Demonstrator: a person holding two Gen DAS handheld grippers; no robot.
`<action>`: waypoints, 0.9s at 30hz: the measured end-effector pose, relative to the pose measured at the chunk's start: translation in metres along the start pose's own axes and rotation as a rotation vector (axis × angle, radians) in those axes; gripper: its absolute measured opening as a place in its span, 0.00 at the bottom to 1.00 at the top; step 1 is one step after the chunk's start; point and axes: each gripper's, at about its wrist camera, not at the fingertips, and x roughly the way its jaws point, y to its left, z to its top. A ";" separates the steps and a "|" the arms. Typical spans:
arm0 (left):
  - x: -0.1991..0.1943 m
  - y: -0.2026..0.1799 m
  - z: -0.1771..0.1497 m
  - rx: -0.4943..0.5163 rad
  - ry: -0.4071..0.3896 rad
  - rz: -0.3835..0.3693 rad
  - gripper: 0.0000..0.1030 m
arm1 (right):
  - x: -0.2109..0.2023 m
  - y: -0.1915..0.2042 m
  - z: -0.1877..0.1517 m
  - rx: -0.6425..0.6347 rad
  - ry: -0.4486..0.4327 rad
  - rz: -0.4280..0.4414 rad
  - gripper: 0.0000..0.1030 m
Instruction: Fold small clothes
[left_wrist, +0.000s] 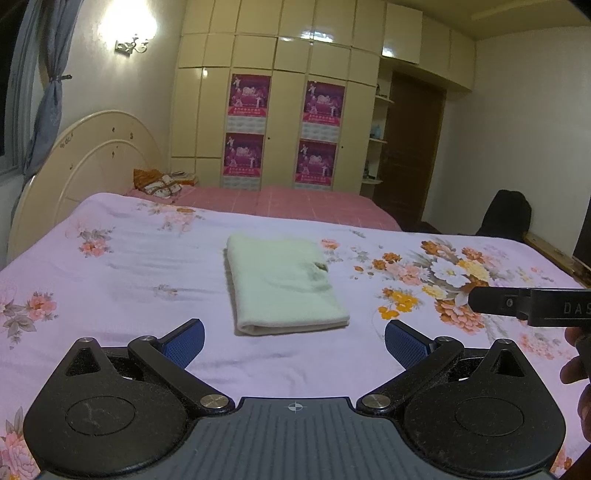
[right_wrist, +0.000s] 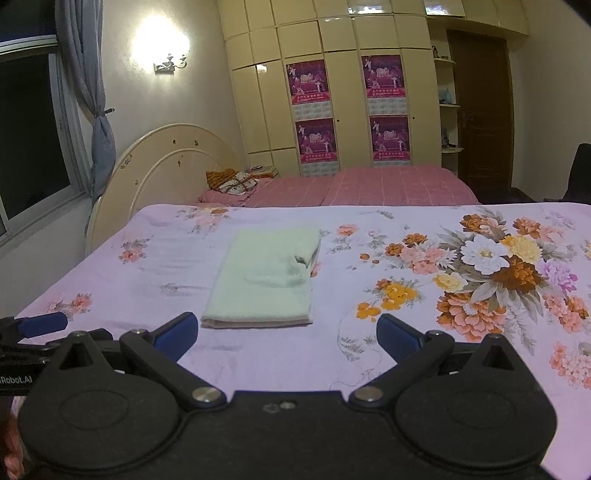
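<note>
A pale green cloth (left_wrist: 282, 282) lies folded into a neat rectangle on the floral bedsheet (left_wrist: 110, 280); it also shows in the right wrist view (right_wrist: 264, 278). My left gripper (left_wrist: 294, 341) is open and empty, just short of the cloth's near edge. My right gripper (right_wrist: 287, 332) is open and empty, a little to the right of the cloth's near edge. A finger of the right gripper (left_wrist: 517, 304) shows at the right edge of the left wrist view. The left gripper's blue pad (right_wrist: 42, 325) shows at the left edge of the right wrist view.
The bed has a cream round headboard (left_wrist: 92, 158) at the left. A pink blanket (left_wrist: 295, 203) and pillows (left_wrist: 159, 184) lie beyond the floral sheet. A wardrobe (left_wrist: 280, 92) with posters stands behind. A dark chair (left_wrist: 506, 218) is at the right.
</note>
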 end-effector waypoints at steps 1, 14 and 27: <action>0.000 0.000 0.000 0.002 -0.001 -0.001 1.00 | 0.001 0.000 0.000 0.001 0.002 -0.001 0.99; 0.001 -0.002 -0.002 0.010 -0.003 -0.006 1.00 | 0.000 -0.003 -0.005 0.006 0.010 -0.006 0.99; 0.002 -0.003 -0.005 0.026 -0.002 -0.012 1.00 | -0.001 -0.007 -0.008 0.011 0.014 -0.010 0.99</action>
